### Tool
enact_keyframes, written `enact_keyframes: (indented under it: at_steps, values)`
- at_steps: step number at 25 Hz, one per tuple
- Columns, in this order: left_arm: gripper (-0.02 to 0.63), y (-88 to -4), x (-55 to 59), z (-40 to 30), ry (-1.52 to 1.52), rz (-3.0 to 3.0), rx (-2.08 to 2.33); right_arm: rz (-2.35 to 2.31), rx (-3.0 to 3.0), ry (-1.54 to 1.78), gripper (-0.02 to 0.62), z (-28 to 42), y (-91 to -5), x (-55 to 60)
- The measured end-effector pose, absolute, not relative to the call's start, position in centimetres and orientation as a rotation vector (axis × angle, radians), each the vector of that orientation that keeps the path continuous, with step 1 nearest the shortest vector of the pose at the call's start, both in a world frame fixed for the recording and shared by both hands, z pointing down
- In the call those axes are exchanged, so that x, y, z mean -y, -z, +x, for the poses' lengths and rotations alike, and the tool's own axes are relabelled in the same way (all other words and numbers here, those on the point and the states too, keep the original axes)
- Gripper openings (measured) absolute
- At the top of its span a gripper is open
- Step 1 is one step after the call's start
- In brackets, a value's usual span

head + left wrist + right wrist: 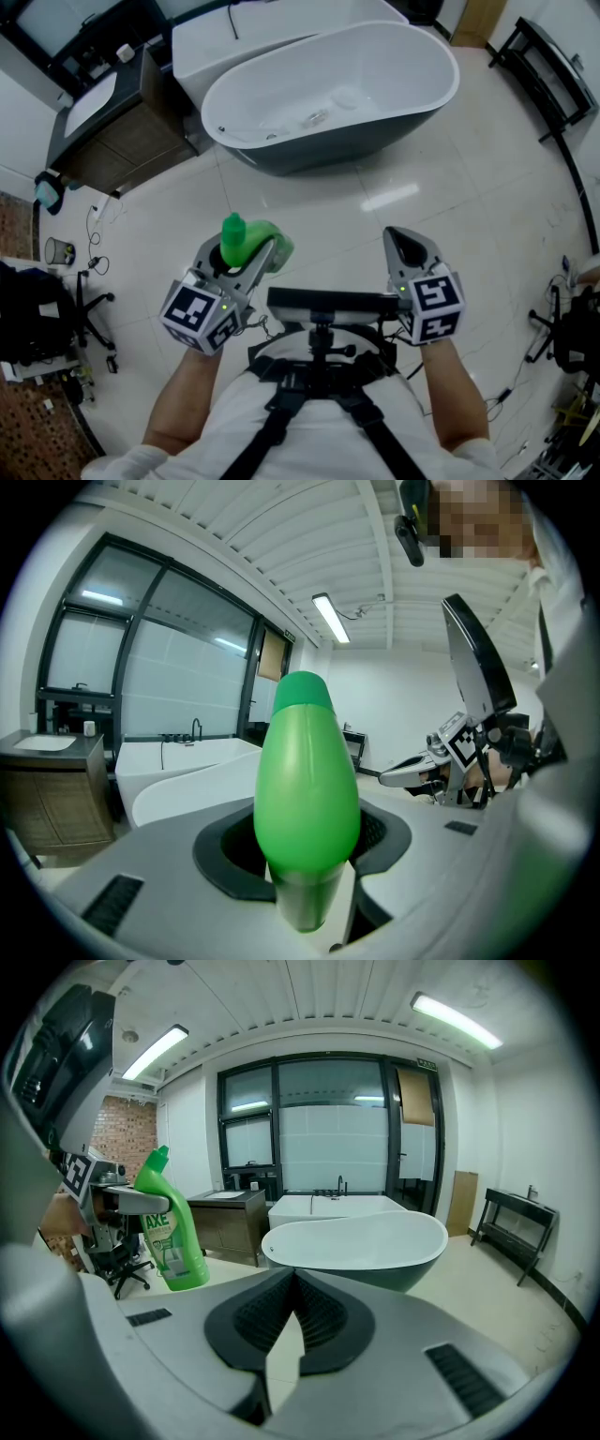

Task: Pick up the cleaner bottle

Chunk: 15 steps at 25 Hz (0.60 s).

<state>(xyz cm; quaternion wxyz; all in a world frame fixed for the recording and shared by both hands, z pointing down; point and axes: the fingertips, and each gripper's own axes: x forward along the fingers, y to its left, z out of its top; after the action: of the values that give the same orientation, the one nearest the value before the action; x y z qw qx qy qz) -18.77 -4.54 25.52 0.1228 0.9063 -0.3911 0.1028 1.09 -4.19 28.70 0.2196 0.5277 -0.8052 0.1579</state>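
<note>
Between the left jaws: green glossy plastic cleaner bottle (253, 241), rounded body tapering to a bent neck and a darker green cap, held up off the floor at the near left.
Left gripper (242, 251): grey moulded plastic with black ribbed pads; jaws partway apart and clamped on the bottle's upper body, just under the neck.
Right gripper (397, 236): same grey plastic, near right, well apart from the bottle; ribbed pads pressed together with nothing between them.
Marker cubes: one on each gripper, faces printed with black-and-white square patterns.
Writing: the right gripper view shows "AXE" in white capitals on the bottle's label; the smaller print under it is too small to read.
Bathtub (356, 150): far centre, oval and freestanding, smooth white inside and rim, dark grey outer shell.
Second tub (281, 33): white, rectangular, just behind the oval one.
Floor (422, 206): pale polished tiles with a bright reflection.
Vanity (122, 141): far left, brown wood-grain front, white basin top.
Rack (548, 75): far right, thin black metal frame.
</note>
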Motion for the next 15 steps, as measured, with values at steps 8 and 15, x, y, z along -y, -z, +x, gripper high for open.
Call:
enact_keyframes:
  at_steps: [8, 15]
  values:
    - [0.167, -25.43, 4.64, -18.97, -0.297, 2.637, 1.153, 1.457, 2.224, -0.436, 0.003, 1.0, -28.75, 4.11]
    - [0.167, -25.22, 4.65, -19.0, -0.303, 2.629, 1.153, 1.454, 2.222, -0.437, 0.003, 0.83, -28.8, 4.09]
